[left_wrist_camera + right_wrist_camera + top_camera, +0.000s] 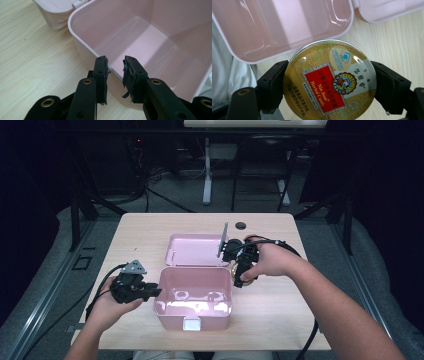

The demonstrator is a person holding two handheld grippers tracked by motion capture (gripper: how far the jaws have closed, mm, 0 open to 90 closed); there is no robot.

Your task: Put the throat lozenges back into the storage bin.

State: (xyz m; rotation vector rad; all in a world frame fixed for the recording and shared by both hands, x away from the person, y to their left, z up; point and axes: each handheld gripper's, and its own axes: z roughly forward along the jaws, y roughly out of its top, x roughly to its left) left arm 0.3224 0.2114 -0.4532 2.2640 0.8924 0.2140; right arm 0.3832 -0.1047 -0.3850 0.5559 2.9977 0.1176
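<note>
Three views, one lot. High view: open pink plastic box [194, 296] with its hinged lid [192, 250] laid flat behind it, on a pale wooden table [280, 310]. The left gripper [150, 292] sits at the box's left wall; the right gripper [239, 276] hovers just beside the box's right rim.

Left gripper view: black jaws stand apart, straddling the box wall, pads not clearly pressing it; the box interior is bare.

Right gripper view: jaws clamped on a round gold tin of herbal candy with a red label [329, 80], carried flat, above the table just outside the box rim.

Progress, judged: tin picked up; placing it inside and closing the lid remain. The rim alone stands between tin and box.
</note>
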